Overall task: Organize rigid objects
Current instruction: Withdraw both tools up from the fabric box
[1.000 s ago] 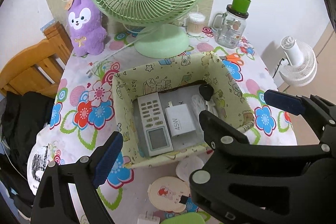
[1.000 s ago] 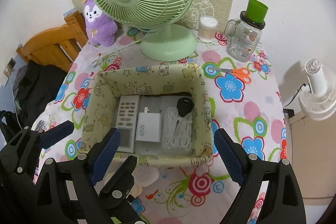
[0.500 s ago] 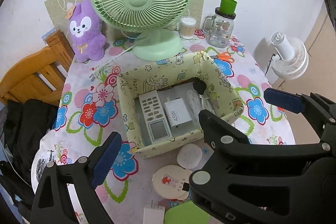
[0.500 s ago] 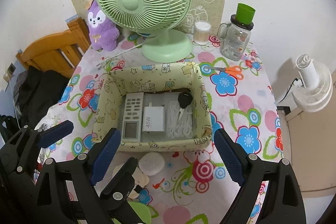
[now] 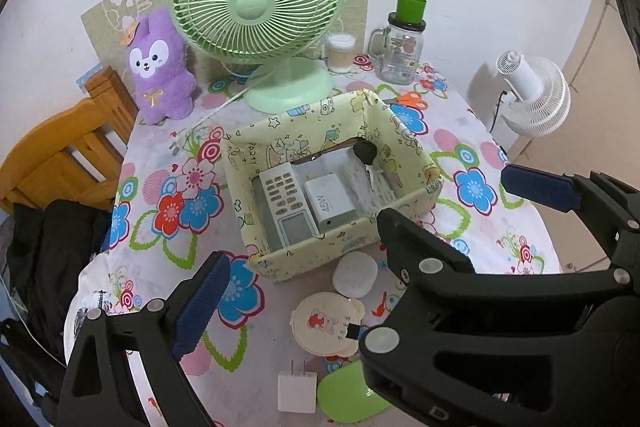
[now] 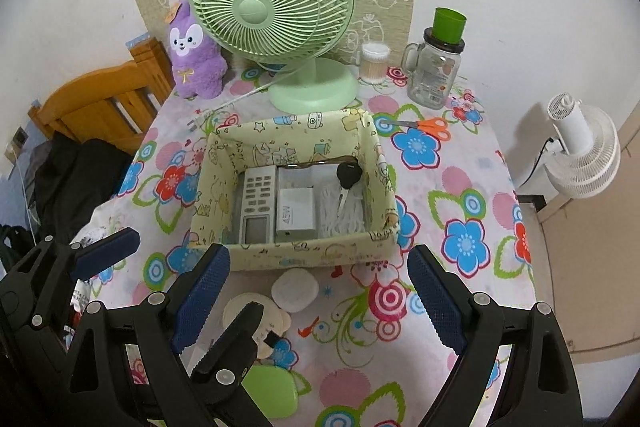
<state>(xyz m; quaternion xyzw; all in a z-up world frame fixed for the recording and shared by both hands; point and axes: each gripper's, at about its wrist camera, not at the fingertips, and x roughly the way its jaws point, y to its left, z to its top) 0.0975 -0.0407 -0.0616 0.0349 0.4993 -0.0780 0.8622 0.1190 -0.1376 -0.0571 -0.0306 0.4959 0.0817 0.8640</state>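
A pale yellow fabric box stands mid-table. In it lie a grey remote, a white 45W charger, a white coiled cable and a black car key. In front of the box lie a white round case, a cream bear-shaped mirror, a white plug and a green case. My left gripper and right gripper are open and empty, above these loose items.
A green desk fan, purple plush, cotton-swab jar, glass mug jar with green cup and orange scissors stand behind the box. A wooden chair is left, a white fan right.
Both grippers have pulled back and up from the box, so more of the table and the loose items in front show. Both stay open and empty.
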